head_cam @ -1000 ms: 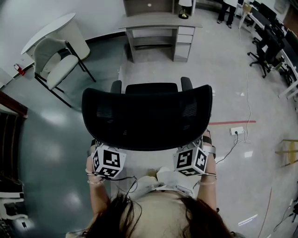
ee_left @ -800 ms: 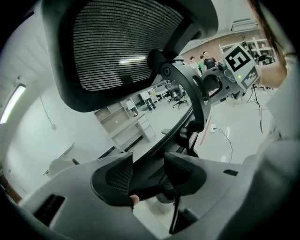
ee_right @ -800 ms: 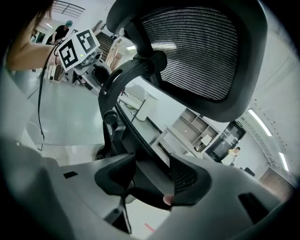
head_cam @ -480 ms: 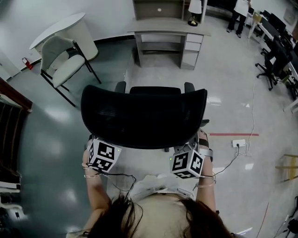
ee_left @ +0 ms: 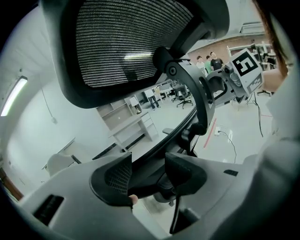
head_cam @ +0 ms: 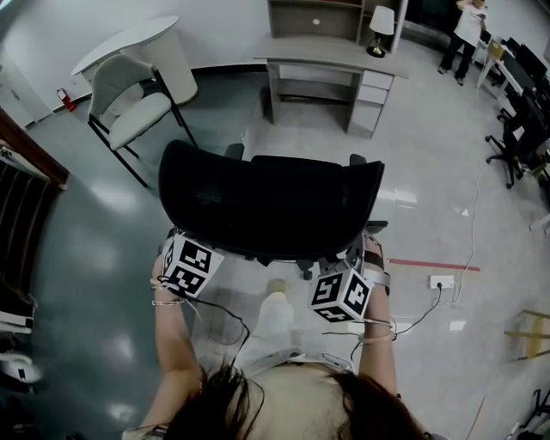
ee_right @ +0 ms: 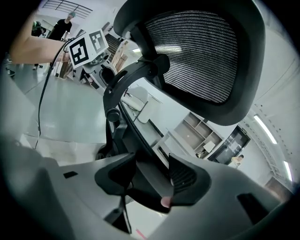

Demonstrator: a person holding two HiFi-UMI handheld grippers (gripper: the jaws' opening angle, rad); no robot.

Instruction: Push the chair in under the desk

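A black mesh office chair (head_cam: 271,206) stands mid-floor, its back toward me and its seat facing the grey desk (head_cam: 335,53) at the far wall. In the left gripper view my left gripper (ee_left: 147,174) is shut on the lower left rim of the chair's backrest (ee_left: 136,42). My right gripper (ee_right: 152,180) holds the right rim of the backrest (ee_right: 201,51) in the same way. In the head view only the marker cubes show, left (head_cam: 191,265) and right (head_cam: 341,295), just behind the backrest; the jaws are hidden beneath it.
A white armchair (head_cam: 136,103) and a round white table (head_cam: 137,43) stand at the left. A lamp (head_cam: 379,21) sits on the desk. A floor socket (head_cam: 441,281) with cable and a red tape line (head_cam: 425,265) lie right. Black chairs (head_cam: 524,129) and a person (head_cam: 465,34) are far right.
The chair has rolled forward toward the desk with both grippers still on its backrest. The person has stepped after it, one foot now showing under the backrest.
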